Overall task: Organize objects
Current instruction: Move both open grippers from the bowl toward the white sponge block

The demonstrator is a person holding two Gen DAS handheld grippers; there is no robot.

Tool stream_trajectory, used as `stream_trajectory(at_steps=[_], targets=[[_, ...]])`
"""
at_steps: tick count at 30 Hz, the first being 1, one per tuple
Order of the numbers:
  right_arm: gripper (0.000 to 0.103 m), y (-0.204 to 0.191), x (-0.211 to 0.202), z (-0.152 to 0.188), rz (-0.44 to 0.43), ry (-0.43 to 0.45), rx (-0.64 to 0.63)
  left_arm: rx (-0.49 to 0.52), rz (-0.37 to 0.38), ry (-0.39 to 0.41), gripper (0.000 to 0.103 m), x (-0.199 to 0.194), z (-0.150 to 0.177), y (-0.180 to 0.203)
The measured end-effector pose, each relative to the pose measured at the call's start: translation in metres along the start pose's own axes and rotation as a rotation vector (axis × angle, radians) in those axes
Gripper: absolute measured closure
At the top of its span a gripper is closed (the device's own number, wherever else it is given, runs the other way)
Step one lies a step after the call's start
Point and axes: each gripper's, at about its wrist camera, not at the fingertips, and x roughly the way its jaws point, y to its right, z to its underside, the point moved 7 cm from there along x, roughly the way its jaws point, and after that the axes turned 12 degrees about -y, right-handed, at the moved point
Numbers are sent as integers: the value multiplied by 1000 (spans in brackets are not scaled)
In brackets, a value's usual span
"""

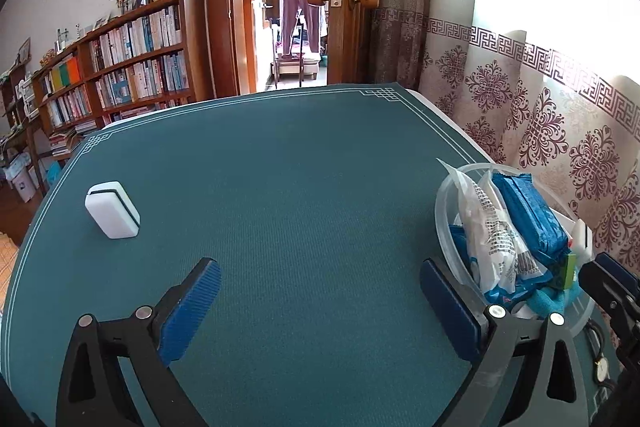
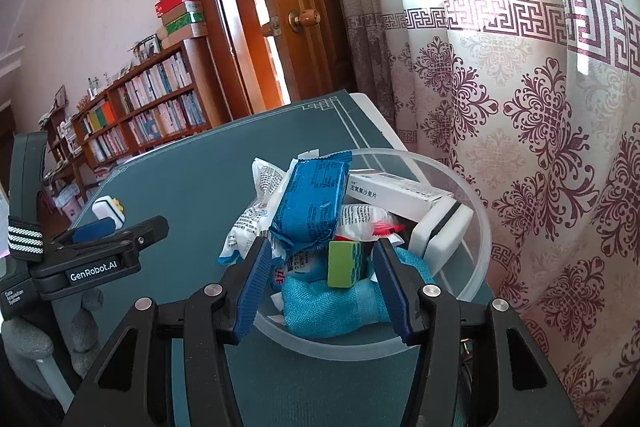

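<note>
Looking over the heaped clear bowl (image 2: 476, 227) at the right edge of the tabletop (image 1: 300, 187), we see most of the things already gathered: a blue packet (image 2: 310, 203), white printed pouches (image 2: 256, 211), a white carton (image 2: 396, 189), a teal cloth (image 2: 332, 303), a white-and-black block (image 2: 440, 231) and a green sponge (image 2: 344, 263) standing on the cloth.

Our right gripper (image 2: 318, 287) hovers at the bowl's near rim, half spread, pads on either side of the green sponge but, as far as we can tell, not pressing it. Our left gripper (image 1: 320, 307) is spread wide over bare mat and pinches nothing.

1 item remains out: the white eraser (image 1: 113, 210), well apart from the bowl at the far left of the tabletop.

We judge these risks:
- The pile is high and loose. The blue packet leans on the pouches, so a nudge from the right pads as we pull away could tip it over the rim.
- The sponge sits on soft cloth and may topple if brushed.
- The bowl is near the tabletop's edge by the curtain (image 2: 520, 147); a push could slide it off.
- The eraser is smooth and boxy; a skewed pinch may squirt it away.
- Adding it on top may start a slide, as little room is left.
</note>
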Motion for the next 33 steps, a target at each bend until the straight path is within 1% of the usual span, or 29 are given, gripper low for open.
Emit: stream_trajectory(at_steps=[4, 6, 9, 12, 20, 24, 29, 33], targets=[[48, -14, -6, 2, 14, 24, -32, -37, -24, 2, 1, 0, 2, -20], [46, -22, -7, 3, 10, 29, -43, -52, -36, 4, 1, -1, 3, -29], [43, -36, -7, 6, 1, 28, -59, -67, -49, 6, 1, -1, 5, -39], [43, -51, -3, 10, -13, 14, -81, -79, -63, 8, 1, -2, 9, -49], [43, -90, 15, 21, -75, -41, -120, -115, -86, -4, 1, 1, 18, -75], [43, -106, 31, 26, -112, -92, -124, -142, -98, -19, 1, 6, 22, -91], [42, -124, 57, 30, -142, -188, -128, -172, -115, -42, 1, 12, 26, -108], [42, -131, 70, 32, -148, -207, -132, -193, -133, -54, 1, 17, 27, -121]])
